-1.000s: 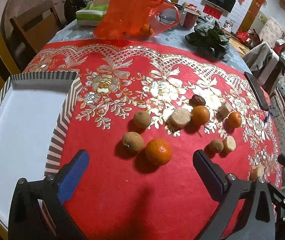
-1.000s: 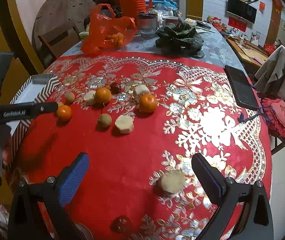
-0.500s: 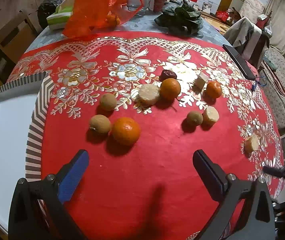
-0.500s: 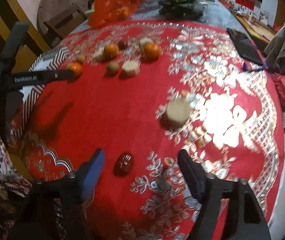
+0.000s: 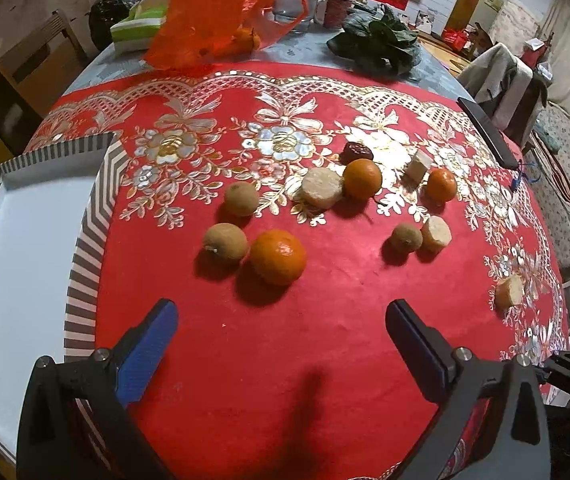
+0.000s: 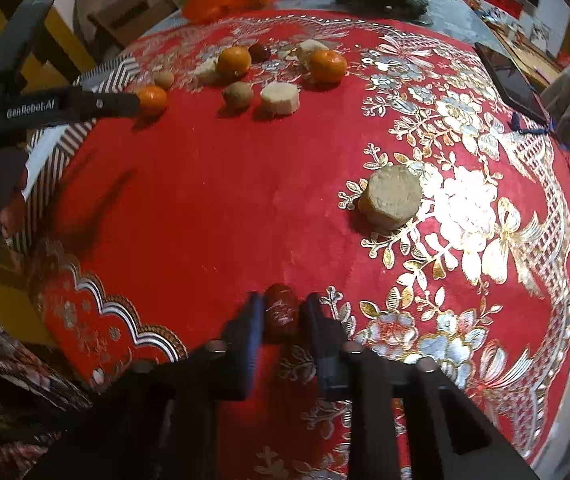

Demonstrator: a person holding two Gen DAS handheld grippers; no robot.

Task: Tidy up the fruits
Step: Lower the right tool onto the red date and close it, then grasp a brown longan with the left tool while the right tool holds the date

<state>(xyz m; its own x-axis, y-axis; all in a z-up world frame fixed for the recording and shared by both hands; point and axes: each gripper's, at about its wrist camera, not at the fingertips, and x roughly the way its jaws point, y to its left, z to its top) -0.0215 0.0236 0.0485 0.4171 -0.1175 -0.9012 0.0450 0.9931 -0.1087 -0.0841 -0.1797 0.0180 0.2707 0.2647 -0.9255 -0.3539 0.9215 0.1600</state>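
My right gripper is shut on a red date at the near edge of the red tablecloth. My left gripper is open and empty, just short of a mandarin and a brown longan. More fruit lies beyond: another longan, a pale round slice, two mandarins, a dark date, a small longan and a pale piece. A white tray with a striped rim sits at the left.
A pale round slice lies apart at the right. An orange plastic bag, leafy greens, cups and a tissue box stand at the far end. A phone lies at the right edge. Chairs surround the table.
My right gripper dropped toward the near table edge and closed on the red date. My left gripper moved closer to the front mandarin and longan, still open.
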